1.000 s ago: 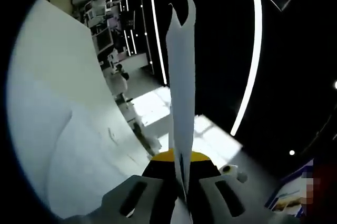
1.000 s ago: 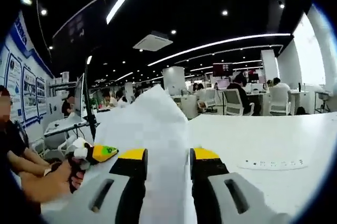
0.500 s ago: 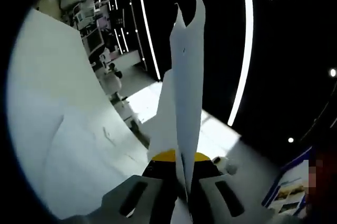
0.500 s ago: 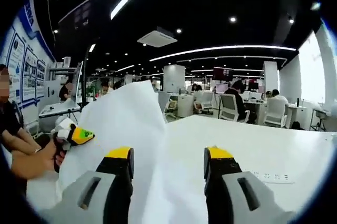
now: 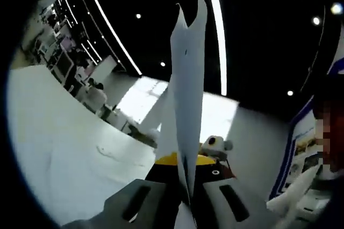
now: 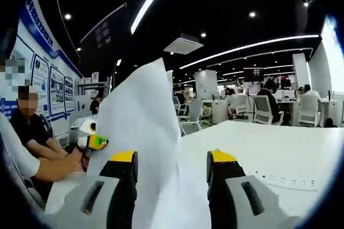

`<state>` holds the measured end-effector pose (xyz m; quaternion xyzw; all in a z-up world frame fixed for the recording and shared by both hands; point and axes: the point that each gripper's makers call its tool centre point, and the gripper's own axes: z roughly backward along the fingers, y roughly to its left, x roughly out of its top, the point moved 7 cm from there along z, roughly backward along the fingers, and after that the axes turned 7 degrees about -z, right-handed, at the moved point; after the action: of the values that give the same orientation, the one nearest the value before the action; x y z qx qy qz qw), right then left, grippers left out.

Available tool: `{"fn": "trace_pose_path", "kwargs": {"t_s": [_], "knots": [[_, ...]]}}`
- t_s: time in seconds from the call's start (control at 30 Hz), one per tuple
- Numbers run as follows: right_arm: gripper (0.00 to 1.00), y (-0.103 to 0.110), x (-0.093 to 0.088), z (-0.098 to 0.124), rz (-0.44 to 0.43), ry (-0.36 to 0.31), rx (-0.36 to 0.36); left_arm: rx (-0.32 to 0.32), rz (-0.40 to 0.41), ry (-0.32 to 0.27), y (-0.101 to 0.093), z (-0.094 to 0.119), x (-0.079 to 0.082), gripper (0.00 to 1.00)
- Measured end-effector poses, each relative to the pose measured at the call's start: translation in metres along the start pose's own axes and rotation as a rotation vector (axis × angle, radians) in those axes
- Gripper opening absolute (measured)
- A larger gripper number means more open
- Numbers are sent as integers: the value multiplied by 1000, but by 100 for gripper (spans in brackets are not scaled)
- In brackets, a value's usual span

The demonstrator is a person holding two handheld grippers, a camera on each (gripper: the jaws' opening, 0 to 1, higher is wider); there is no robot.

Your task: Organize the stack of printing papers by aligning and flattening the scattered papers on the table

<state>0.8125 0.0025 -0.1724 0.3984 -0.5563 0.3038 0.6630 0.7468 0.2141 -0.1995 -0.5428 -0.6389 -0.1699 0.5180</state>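
A: Where were the papers (image 5: pixel 187 89)?

B: Raised off the white table (image 5: pixel 59 148), standing edge-on between the closed jaws of the left gripper (image 5: pixel 185 178), which pinched their lower margin. The right gripper (image 6: pixel 171 171) stood with jaws spread wide, gripping nothing; the sheets (image 6: pixel 141 148) passed loosely between them.

A: How would they handle?

B: Judged light, limp and slippery; best pinched near an edge, both sides supported, lest they sag or fan apart

Left gripper view: papers (image 5: pixel 186 94) stand upright between the jaws, table (image 5: pixel 59 148) at left. Right gripper view: papers (image 6: pixel 142 132) rise between spread jaws, table (image 6: pixel 279 156) behind.
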Motion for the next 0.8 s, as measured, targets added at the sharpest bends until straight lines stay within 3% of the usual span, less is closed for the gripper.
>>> {"fn": "trace_pose_path", "kwargs": {"t_s": [0.07,0.17,0.2,0.23,0.33,0.5,0.6,0.67,0.73,0.8], "knots": [[43,4,-3,1,31,25,30,-42,-25,-7,-7,1,3,6],[43,5,-3,1,32,19,41,-52,-29,-4,-9,2,4,6],[43,10,-4,0,17,15,87,-58,-30,-3,-10,2,4,6],[43,14,-6,0,2,10,133,-118,-27,13,-18,4,7,6],[43,18,-13,2,-22,6,227,-157,-13,32,-20,5,8,6],[45,19,-20,9,-99,-27,338,-210,23,51,-25,4,6,6],[46,22,-27,16,-193,-36,452,-257,40,63,-34,4,3,6],[45,21,-30,17,-239,-33,471,-267,42,70,-36,3,2,6],[41,25,-31,18,-299,-26,522,-275,45,71,-38,3,0,6],[30,28,-32,18,-350,-19,558,-278,48,72,-38,3,0,6]]}}
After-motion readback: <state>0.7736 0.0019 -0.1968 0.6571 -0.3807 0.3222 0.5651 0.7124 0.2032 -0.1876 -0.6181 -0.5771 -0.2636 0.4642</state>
